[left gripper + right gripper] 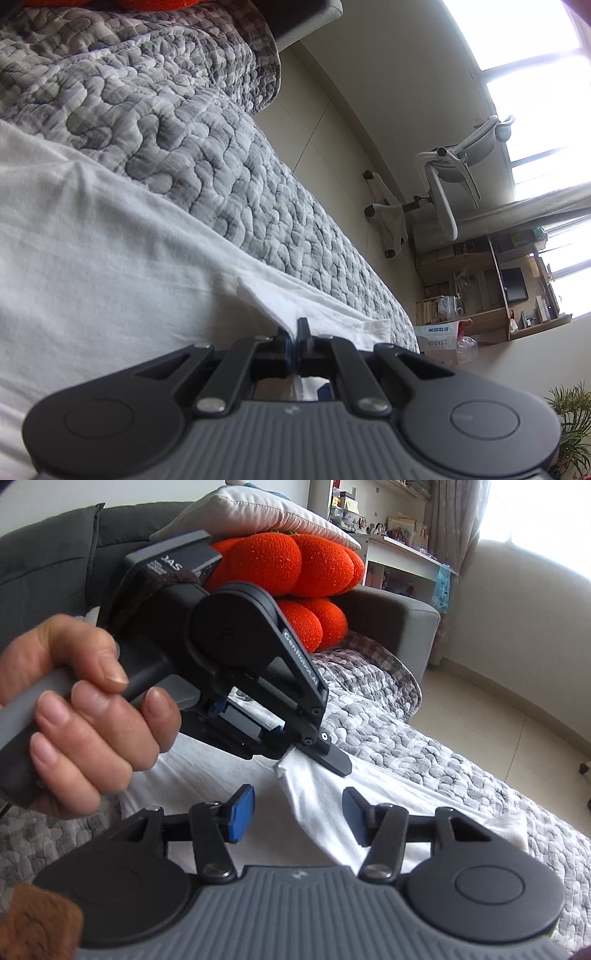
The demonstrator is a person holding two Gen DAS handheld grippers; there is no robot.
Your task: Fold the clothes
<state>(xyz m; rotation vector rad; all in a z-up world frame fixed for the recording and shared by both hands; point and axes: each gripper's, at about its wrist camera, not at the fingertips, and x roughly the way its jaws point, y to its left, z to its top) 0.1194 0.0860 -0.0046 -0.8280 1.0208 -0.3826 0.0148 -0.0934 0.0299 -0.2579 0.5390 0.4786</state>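
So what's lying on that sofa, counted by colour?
White: 2, the garment pinched by the left tongs and the pillow on top of the pile.
Orange: 1, the plush cushion under the pillow.
Grey: 1, the quilted cover spread beneath it all.
Total: 4.

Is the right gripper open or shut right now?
Open: the right gripper has its blue pads apart, with white cloth between them unpinched.
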